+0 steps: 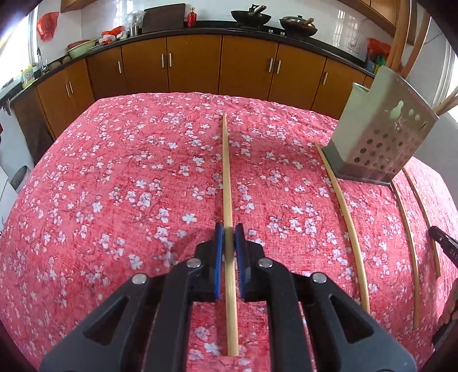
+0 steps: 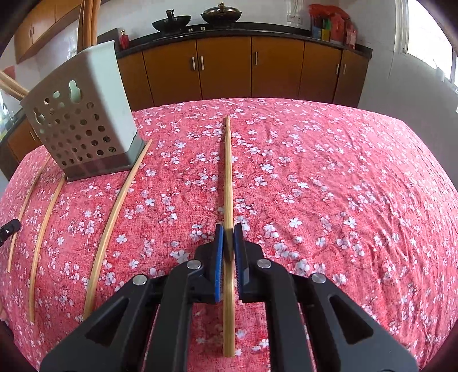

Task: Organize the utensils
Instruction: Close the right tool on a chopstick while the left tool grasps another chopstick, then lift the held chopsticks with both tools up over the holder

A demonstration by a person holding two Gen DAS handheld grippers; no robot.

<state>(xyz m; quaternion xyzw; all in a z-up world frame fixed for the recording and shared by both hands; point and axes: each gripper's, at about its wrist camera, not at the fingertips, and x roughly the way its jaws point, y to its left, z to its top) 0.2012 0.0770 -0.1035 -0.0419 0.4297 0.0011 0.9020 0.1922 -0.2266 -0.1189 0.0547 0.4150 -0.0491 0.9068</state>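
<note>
In the left wrist view, my left gripper (image 1: 229, 230) is shut on a bamboo chopstick (image 1: 227, 177) that lies along the red floral tablecloth, pointing away. In the right wrist view, my right gripper (image 2: 228, 230) is shut on another bamboo chopstick (image 2: 228, 171) in the same way. A perforated metal utensil holder (image 1: 383, 143) stands at the right in the left view and at the left in the right view (image 2: 83, 126), with chopsticks sticking out of its top. Three more chopsticks lie loose beside the holder (image 1: 343, 211) (image 2: 114, 206).
The table is covered by a red floral cloth (image 1: 128, 186). Brown kitchen cabinets (image 1: 194, 65) and a black counter with woks (image 1: 252, 17) run behind it. The tip of the other gripper shows at each view's edge (image 1: 443, 243) (image 2: 8, 229).
</note>
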